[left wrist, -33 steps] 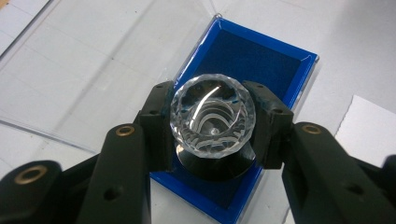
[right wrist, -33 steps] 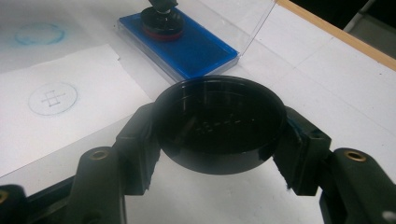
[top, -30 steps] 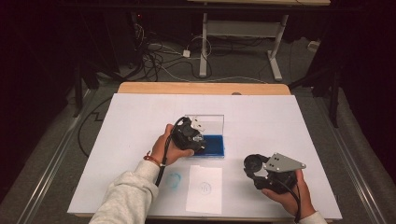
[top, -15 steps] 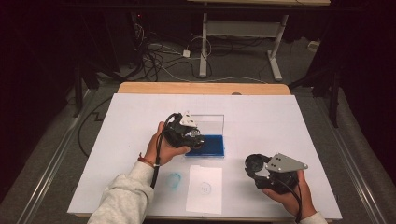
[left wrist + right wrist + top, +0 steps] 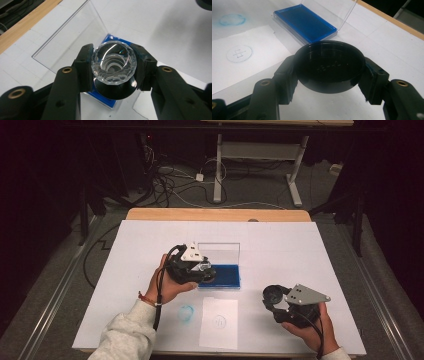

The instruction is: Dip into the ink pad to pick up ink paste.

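Note:
My left gripper (image 5: 114,65) is shut on a stamp with a faceted clear knob (image 5: 114,62) and a round black base (image 5: 116,92). It hangs just above the left end of the blue ink pad (image 5: 110,40). In the high view the left gripper (image 5: 202,272) sits over the same ink pad (image 5: 225,276), whose clear lid (image 5: 218,251) stands open behind it. My right gripper (image 5: 329,75) is shut on a round black cap (image 5: 329,66), hollow side up. In the high view the right gripper (image 5: 274,296) is at the front right, away from the pad.
A white paper slip (image 5: 225,337) with a faint round stamped mark (image 5: 219,321) lies near the front edge of the white table (image 5: 300,245). A blue ink ring (image 5: 186,314) marks the table left of the slip. Cables and a desk frame are on the floor beyond.
My left hand has lifted the stamp and shifted it a little to the left over the ink pad. The right hand with the cap has stayed still.

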Available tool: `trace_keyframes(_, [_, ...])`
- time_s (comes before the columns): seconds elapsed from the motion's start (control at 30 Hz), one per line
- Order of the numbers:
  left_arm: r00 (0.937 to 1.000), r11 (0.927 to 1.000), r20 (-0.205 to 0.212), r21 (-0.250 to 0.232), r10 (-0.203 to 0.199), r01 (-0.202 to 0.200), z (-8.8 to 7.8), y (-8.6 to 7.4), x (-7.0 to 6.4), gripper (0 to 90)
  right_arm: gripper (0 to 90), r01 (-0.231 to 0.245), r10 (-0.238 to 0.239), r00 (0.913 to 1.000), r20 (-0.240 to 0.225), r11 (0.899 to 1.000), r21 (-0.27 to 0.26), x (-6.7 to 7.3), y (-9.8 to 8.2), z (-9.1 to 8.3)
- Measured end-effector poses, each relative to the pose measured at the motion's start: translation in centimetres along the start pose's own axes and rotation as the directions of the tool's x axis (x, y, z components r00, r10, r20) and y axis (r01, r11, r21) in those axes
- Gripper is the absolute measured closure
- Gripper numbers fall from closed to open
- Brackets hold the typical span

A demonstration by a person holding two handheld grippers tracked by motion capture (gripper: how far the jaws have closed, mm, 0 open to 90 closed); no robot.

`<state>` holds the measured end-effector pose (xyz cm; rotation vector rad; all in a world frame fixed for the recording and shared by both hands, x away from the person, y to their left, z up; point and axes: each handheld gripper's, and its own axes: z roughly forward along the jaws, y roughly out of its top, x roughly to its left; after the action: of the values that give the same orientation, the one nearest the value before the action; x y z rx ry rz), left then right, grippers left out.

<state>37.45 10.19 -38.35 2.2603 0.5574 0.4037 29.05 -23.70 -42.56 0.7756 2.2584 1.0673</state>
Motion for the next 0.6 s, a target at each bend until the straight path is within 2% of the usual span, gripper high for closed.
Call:
trace_keyframes(0.07, [0.9999,0.9999,-0.005,0.000,0.015,-0.015,-0.3,-0.2,-0.3,54.8,38.7,-0.001,0.001,1.0000,0.000,1.000,-0.001,0.0,0.0,0.0])
trace_keyframes(0.23, [0.9996,0.9994,0.012,-0.024,0.024,-0.024,-1.1,0.0,-0.9,54.8,38.8,-0.003,0.003,1.0000,0.000,1.000,-0.006,-0.1,0.1,-0.1])
trace_keyframes(0.33, [0.9990,0.9990,0.019,-0.021,0.040,-0.039,-1.3,0.0,-1.4,54.8,38.8,-0.006,0.006,1.0000,0.002,1.000,-0.009,-0.2,0.1,-0.2])
trace_keyframes(0.6, [0.9981,0.9977,0.021,-0.037,0.057,-0.057,-2.4,-0.3,-2.1,54.8,38.8,-0.008,0.008,1.0000,-0.001,1.000,-0.007,-0.3,0.1,0.0])
